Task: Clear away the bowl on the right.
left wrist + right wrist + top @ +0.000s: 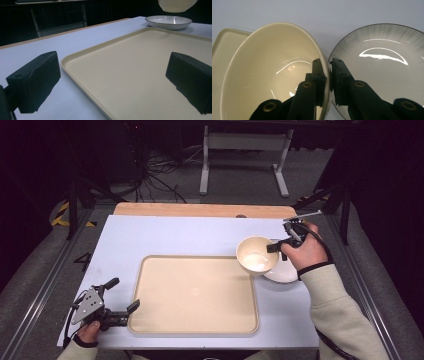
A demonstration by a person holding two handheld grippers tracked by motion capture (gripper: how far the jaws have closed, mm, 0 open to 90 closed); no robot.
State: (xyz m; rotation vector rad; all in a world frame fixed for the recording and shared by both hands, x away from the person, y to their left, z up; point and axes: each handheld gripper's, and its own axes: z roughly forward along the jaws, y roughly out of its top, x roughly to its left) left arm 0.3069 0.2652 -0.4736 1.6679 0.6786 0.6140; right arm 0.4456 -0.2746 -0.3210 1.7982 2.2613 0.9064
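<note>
The right gripper (275, 248) is clamped on the near-side rim of the cream bowl (256, 255), held above the tray's (194, 295) upper-right corner. The tray interior lies lower left of the bowl. The left gripper (123, 297) stands wide, empty.

sleeves: cream | hand-held gripper (121, 298): black jaws, grey three-cornered plate

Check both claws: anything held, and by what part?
The right claw is shut on the bowl, pinching its rim with one jaw inside and one outside, bowl lifted above the plate. The left claw is open, holding nothing.
</note>
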